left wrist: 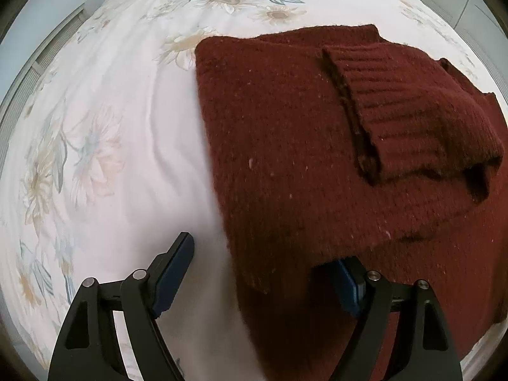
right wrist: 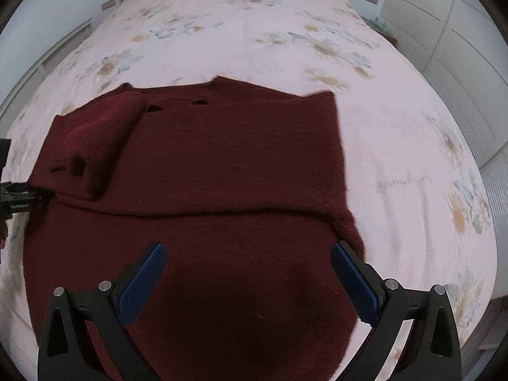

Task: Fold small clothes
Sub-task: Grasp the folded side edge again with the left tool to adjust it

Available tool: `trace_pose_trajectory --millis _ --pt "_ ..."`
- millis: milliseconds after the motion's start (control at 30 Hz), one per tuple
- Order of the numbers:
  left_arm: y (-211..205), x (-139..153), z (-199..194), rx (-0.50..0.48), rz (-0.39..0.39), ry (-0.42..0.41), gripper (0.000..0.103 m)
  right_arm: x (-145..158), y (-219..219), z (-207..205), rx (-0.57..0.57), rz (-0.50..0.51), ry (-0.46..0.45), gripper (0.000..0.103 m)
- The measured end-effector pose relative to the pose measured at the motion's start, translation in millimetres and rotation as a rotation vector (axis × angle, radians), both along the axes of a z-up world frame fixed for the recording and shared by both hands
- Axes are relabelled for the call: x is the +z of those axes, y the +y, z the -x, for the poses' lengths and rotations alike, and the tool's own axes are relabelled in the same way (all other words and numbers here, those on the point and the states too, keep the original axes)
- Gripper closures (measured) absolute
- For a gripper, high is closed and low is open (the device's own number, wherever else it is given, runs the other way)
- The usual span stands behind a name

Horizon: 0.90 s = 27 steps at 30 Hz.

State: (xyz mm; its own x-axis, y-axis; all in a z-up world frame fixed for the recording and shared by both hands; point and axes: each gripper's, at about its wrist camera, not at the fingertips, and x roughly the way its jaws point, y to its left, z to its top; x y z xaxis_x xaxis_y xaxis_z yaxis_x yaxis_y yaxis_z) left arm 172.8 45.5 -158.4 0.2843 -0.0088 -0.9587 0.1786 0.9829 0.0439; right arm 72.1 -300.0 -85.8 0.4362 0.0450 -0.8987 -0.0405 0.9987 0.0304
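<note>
Maroon knit sweater part-folded on floral bedspread, no containers.

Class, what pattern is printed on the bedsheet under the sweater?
Pale flowers on the white bedsheet, clearest in the right wrist view.

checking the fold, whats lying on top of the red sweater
A folded-over sleeve lies on the sweater, cuff toward its middle. The floral bedsheet shows around it; what's beneath the sleeve is hidden.
</note>
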Motion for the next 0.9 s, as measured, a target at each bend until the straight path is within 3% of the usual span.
trace_pose_trajectory --millis 100,267,567,767,900 --pt "4.0 2.2 -1.6 -0.028 0.067 -0.003 0.062 7.5 25.0 -11.1 0.044 0.029 -0.019 0.000" --pt "-2.1 4.0 0.4 -0.071 0.056 -0.024 0.085 20.1 78.2 -34.1 0.144 0.027 -0.047 0.000" --pt "16.5 2.3 -3.0 -0.036 0.129 0.003 0.090 30.0 186.8 -70.0 0.374 0.126 -0.078 0.000" --pt "18.1 2.4 -1.3 -0.042 0.137 0.013 0.090 2.0 243.7 -90.4 0.509 0.170 -0.018 0.000" --pt "20.0 2.9 -2.3 -0.058 0.125 0.011 0.090 -17.8 260.8 -100.6 0.527 0.181 0.021 0.000"
